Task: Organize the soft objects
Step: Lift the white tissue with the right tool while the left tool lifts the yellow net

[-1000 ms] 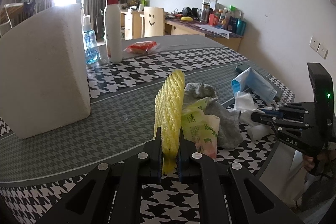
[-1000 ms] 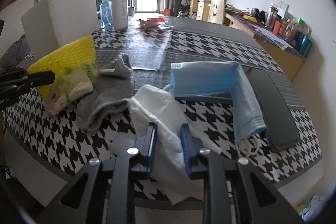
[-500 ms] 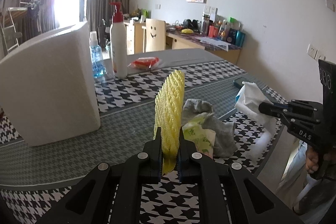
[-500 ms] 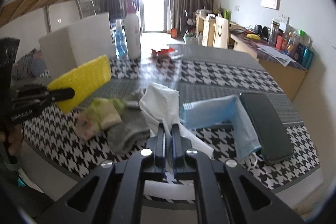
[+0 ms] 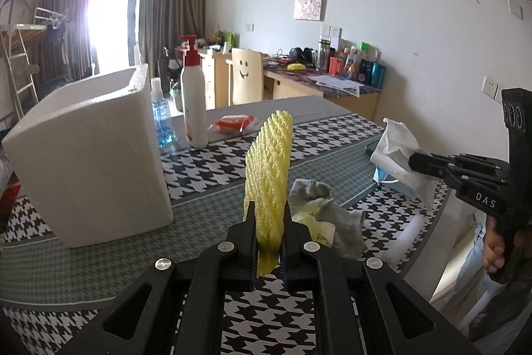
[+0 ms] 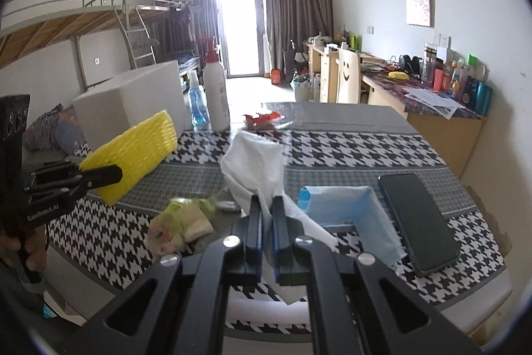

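Left gripper (image 5: 268, 230) pinches a ribbed yellow foam net (image 5: 269, 168), upright above the checked table (image 5: 99, 258). Right gripper (image 6: 266, 215) clamps crumpled white tissue (image 6: 256, 162) aloft. Only the right view shows the phone (image 6: 417, 220) beside the blue mask (image 6: 345, 205).

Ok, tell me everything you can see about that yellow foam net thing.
The yellow foam mesh sleeve is a flattened tube of soft woven-looking foam netting with a diamond pattern. The left hand-held gripper is shut on its lower end, with a short tail poking out below the fingers. It stands nearly upright, leaning slightly, lifted clear of the houndstooth tablecloth. In the right wrist view it shows as a broad rectangle in front of the white foam box. Nothing else visibly touches it.
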`<state>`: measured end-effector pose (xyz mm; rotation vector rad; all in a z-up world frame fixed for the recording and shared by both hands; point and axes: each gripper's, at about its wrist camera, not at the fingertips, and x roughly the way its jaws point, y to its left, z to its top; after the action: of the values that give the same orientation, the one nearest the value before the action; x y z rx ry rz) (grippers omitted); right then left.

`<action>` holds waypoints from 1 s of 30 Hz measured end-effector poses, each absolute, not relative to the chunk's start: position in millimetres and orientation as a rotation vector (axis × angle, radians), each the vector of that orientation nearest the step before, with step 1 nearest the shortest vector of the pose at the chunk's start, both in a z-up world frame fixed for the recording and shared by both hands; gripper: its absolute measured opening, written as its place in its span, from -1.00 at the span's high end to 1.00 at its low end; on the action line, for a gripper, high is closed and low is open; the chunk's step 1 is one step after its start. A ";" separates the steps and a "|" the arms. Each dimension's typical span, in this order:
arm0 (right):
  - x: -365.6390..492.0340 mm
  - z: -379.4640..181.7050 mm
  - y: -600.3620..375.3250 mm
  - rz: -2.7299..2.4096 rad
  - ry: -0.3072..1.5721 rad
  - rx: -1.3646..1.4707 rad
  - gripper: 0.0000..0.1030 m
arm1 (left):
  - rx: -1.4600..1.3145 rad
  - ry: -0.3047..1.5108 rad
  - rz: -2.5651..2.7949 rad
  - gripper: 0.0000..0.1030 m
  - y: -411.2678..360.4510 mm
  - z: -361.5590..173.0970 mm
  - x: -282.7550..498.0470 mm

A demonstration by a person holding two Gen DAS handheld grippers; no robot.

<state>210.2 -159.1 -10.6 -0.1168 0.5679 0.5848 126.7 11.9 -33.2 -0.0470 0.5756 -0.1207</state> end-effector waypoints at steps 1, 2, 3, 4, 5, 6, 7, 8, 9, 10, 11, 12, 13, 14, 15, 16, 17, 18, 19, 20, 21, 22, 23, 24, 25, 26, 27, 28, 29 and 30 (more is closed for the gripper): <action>210.7 -8.3 -159.2 0.584 0.563 -0.112 0.86 | -0.046 0.574 -0.121 0.79 12.5 -32.0 126.7; 211.1 -5.4 -159.2 0.579 0.559 -0.111 0.86 | -0.045 0.571 -0.121 0.79 12.4 -31.2 126.3; 209.6 -3.8 -159.0 0.574 0.553 -0.112 0.86 | -0.046 0.568 -0.121 0.79 13.0 -30.4 126.4; 209.3 -2.1 -159.4 0.570 0.547 -0.113 0.86 | -0.048 0.566 -0.121 0.79 13.5 -29.8 126.1; 209.0 0.0 -159.4 0.573 0.543 -0.111 0.86 | -0.049 0.564 -0.121 0.79 14.2 -29.5 125.3; 208.7 1.0 -159.1 0.577 0.539 -0.110 0.86 | -0.050 0.564 -0.121 0.79 14.7 -29.6 125.1; 209.0 0.8 -158.8 0.579 0.537 -0.110 0.86 | -0.052 0.565 -0.120 0.79 15.4 -29.9 124.8; 209.5 0.2 -157.6 0.581 0.540 -0.110 0.86 | -0.053 0.566 -0.120 0.79 16.2 -30.6 124.1; 210.3 -1.1 -156.2 0.587 0.544 -0.106 0.86 | -0.053 0.568 -0.119 0.79 16.6 -31.2 124.1; 210.9 -3.5 -153.5 0.597 0.551 -0.105 0.86 | -0.056 0.569 -0.116 0.79 17.9 -31.9 123.2; 211.9 -6.9 -149.8 0.606 0.560 -0.102 0.86 | -0.057 0.571 -0.115 0.79 18.5 -32.6 122.6; 212.5 -9.1 -148.7 0.611 0.566 -0.096 0.86 | -0.057 0.572 -0.115 0.79 18.9 -32.9 122.2; 214.0 -12.1 -145.9 0.621 0.577 -0.088 0.86 | -0.057 0.572 -0.114 0.79 19.2 -33.2 122.0; 215.4 -16.1 -142.0 0.634 0.590 -0.083 0.86 | -0.058 0.572 -0.113 0.79 19.1 -33.4 121.9; 216.0 -19.3 -139.1 0.641 0.596 -0.082 0.86 | -0.060 0.572 -0.113 0.79 20.7 -34.0 121.3; 215.7 -22.3 -136.7 0.647 0.601 -0.081 0.86 | -0.061 0.574 -0.112 0.79 21.0 -34.5 121.6; 216.8 -26.5 -133.4 0.657 0.613 -0.079 0.86 | -0.062 0.576 -0.111 0.79 22.0 -35.2 122.0; 217.4 -30.3 -131.0 0.660 0.622 -0.077 0.86 | -0.064 0.578 -0.110 0.79 22.5 -35.6 122.5; 218.0 -33.1 -129.6 0.660 0.628 -0.074 0.86 | -0.065 0.579 -0.109 0.79 23.2 -36.0 123.1; 218.3 -35.9 -128.0 0.660 0.632 -0.075 0.85 | -0.067 0.580 -0.108 0.79 24.0 -36.6 123.6; 217.0 -37.4 -126.5 0.661 0.633 -0.079 0.85 | -0.068 0.582 -0.108 0.79 24.2 -36.9 124.1; 216.2 -39.4 -124.5 0.665 0.637 -0.090 0.84 | -0.070 0.584 -0.108 0.79 24.6 -37.5 124.6; 215.3 -40.9 -122.7 0.665 0.639 -0.101 0.79 | -0.071 0.586 -0.109 0.79 25.4 -38.2 124.9; 214.7 -41.9 -121.4 0.659 0.640 -0.110 0.70 | -0.071 0.587 -0.109 0.79 25.2 -38.7 125.5; 213.6 -42.9 -120.9 0.652 0.640 -0.120 0.64 | -0.071 0.589 -0.109 0.79 24.5 -38.8 125.8; 212.6 -43.0 -120.2 0.645 0.637 -0.130 0.49 | -0.069 0.592 -0.110 0.79 23.9 -39.2 127.2; 211.6 -42.7 -120.3 0.643 0.633 -0.138 0.33 | -0.069 0.594 -0.110 0.79 23.5 -39.5 127.7; 210.9 -42.4 -120.1 0.643 0.630 -0.143 0.25 | -0.070 0.594 -0.111 0.79 23.2 -39.3 128.3; 209.5 -41.7 -119.6 0.639 0.624 -0.150 0.12 | -0.070 0.596 -0.111 0.79 23.0 -39.3 129.9; 207.6 -40.8 -119.9 0.634 0.615 -0.158 0.04 | -0.070 0.596 -0.111 0.79 23.1 -39.3 130.5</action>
<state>207.6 -119.9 -40.8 -0.1582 0.6148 0.6336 130.5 23.1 -39.3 -0.0704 0.5961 -0.1112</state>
